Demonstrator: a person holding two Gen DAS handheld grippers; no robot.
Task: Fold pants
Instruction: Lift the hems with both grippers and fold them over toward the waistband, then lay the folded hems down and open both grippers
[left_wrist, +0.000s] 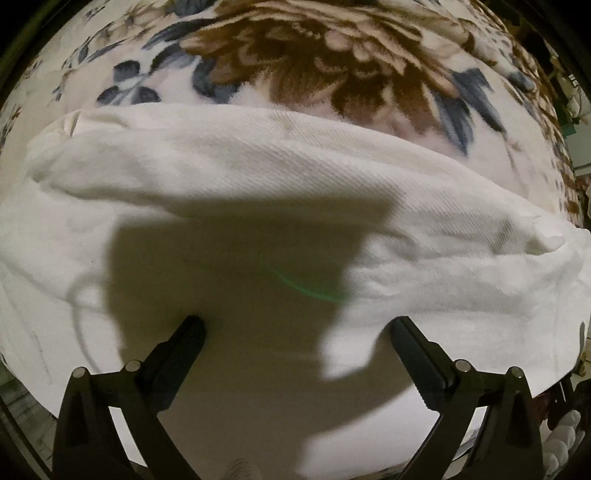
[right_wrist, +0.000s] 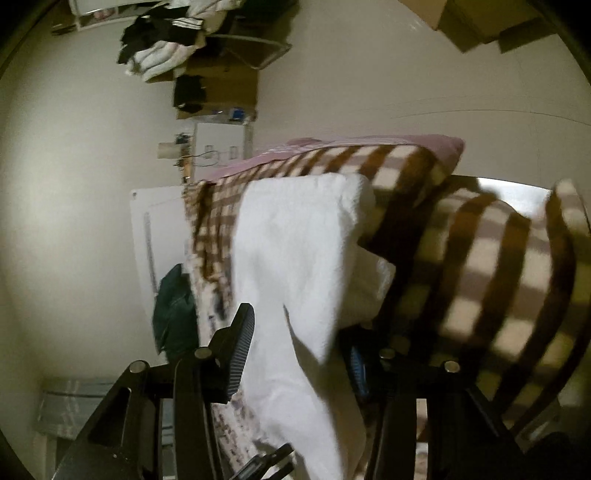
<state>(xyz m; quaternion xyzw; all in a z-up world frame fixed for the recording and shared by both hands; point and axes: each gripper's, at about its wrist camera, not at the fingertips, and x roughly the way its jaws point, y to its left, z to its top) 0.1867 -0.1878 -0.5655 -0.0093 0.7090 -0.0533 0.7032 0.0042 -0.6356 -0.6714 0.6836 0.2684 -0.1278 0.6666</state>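
In the left wrist view the white pants (left_wrist: 280, 184) lie spread across a floral fleece blanket (left_wrist: 332, 62), filling the lower two thirds of the picture, with a thick folded edge running from left to right along their far side. The left gripper (left_wrist: 295, 328) points down at the cloth with its jaws spread wide, released, nothing between them; both tips sit on or just above the fabric, in the gripper's own shadow. The weave looks like a sturdy twill, soft and limp yet with some body, so it should drape rather than hold a shape, and it is not likely to slip from ribbed pads. A good hold would be the doubled edge or a hem, where several layers pinch together.

In the right wrist view, which is tilted and blurred, the same pants (right_wrist: 295, 240) hang as a white band over a brown checked blanket (right_wrist: 480, 258), near a pink pillow (right_wrist: 369, 142). The right gripper (right_wrist: 299, 332) stands partly open with the cloth running between its jaws; the far pad is hidden behind the fabric, so I cannot tell whether it is pinching or has let go. Cardboard boxes (right_wrist: 221, 81) and piled clothes (right_wrist: 162, 44) stand against the wall behind
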